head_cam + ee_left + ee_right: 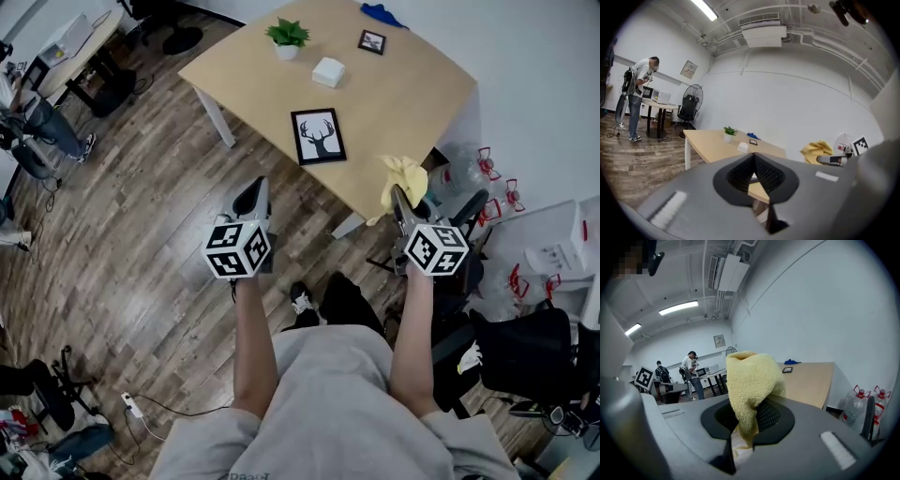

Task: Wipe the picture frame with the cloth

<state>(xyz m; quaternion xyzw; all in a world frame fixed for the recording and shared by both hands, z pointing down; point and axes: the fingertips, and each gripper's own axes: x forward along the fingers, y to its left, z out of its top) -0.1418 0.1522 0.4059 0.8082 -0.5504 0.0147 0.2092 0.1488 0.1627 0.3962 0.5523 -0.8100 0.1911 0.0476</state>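
Head view: deer picture frame (318, 137) lay flat near table (412, 84) edge. My right hand-held gripper (405, 204) clamped yellow cloth (403, 176); left hand-held gripper (251, 199) closed, empty. Best was pressing cloth's loose fold flat on glass, lightly.

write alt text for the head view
Seen from above, a person holds two grippers before a light wooden table: the right gripper clamps a yellow cloth, the left gripper is shut and empty. A deer picture frame lies on the table, a white box and potted plant beyond it.
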